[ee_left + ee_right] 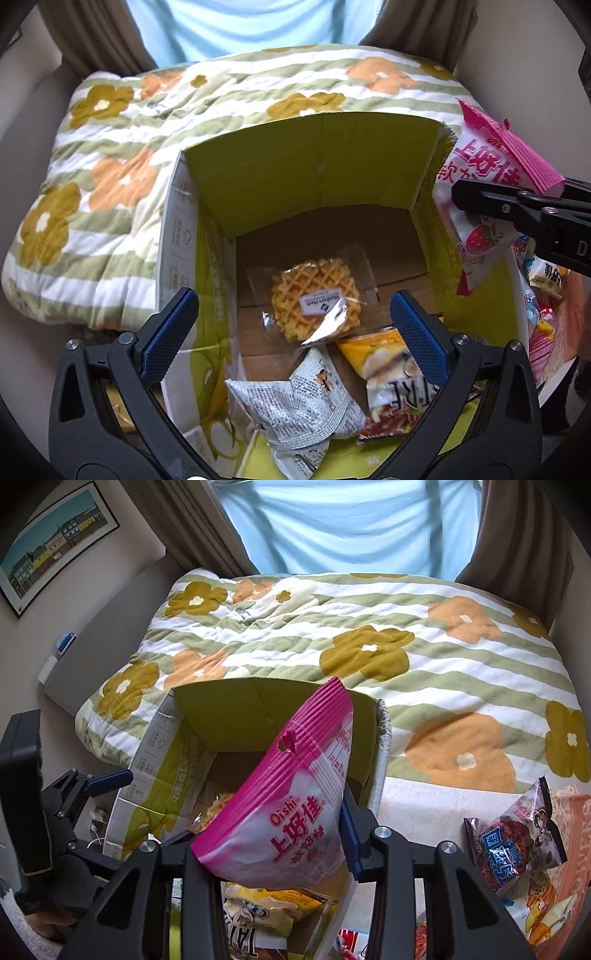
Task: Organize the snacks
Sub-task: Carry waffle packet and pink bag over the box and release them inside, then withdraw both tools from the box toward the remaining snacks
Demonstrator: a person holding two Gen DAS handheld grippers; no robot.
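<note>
Left wrist view looks straight down into an open cardboard box [314, 173] with green inner walls, set against a flowered quilt [110, 158]. The left gripper [295, 332] hangs over the box's near edge with its blue-padded jaws spread wide and nothing between them. Ahead of it, on the box floor, lies a wrapped waffle [316, 302]; just below its fingers sit a newspaper-print packet [299, 410] and a yellow snack bag [388, 369], touching each other.

To that gripper's right, the right gripper [273, 834] is clamped on a pink strawberry snack bag [288, 805], pinching its lower part so the crimped top edge tilts up and forward. From the right wrist view the bag hangs over the near right part of the box opening, not yet inside. More loose packets, among them a dark foil snack [517, 842], lie to the right of this gripper, outside the box.

My reading is that the step in hand is carrying the pink bag into the box. Next, the right gripper would need to lower the bag past the rim, toward the free floor beside the waffle, then part its jaws. The puffy bag may catch on the right wall or settle on the packets already there.
</note>
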